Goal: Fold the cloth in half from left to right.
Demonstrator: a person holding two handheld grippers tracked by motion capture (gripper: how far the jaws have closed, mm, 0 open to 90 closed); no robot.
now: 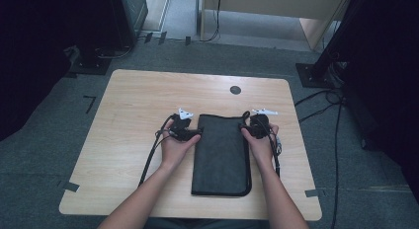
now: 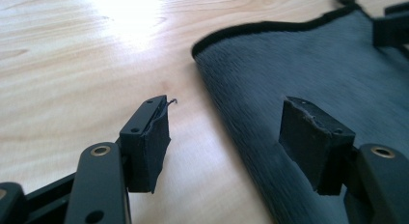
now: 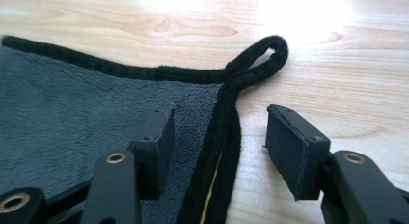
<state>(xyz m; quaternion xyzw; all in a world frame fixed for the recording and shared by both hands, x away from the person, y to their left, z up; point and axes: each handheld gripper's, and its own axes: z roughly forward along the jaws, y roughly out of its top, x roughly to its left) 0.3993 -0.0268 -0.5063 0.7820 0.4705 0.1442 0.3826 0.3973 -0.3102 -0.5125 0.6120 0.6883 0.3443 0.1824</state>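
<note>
Your folded dark towel [image 1: 221,155] lies flat at the desk's [image 1: 128,120] centre. Your left gripper [image 2: 231,142] straddles its 9 o'clock edge, your right gripper [image 3: 219,147] its 3 o'clock edge; both part-open, gripping nothing.

A dark grey folded towel [image 1: 221,155] lies flat on the table, its long side running away from the person, with black piping along its edges. Its fleecy pile shows in the left gripper view [image 2: 308,84] and the right gripper view [image 3: 72,113]. The left gripper [image 1: 197,133] stands open at the towel's far left corner, 1 jaw over the cloth and 1 over bare wood. The right gripper [image 1: 243,126] straddles the far right edge, apart from it, just below a small black hanging loop [image 3: 263,52].
</note>
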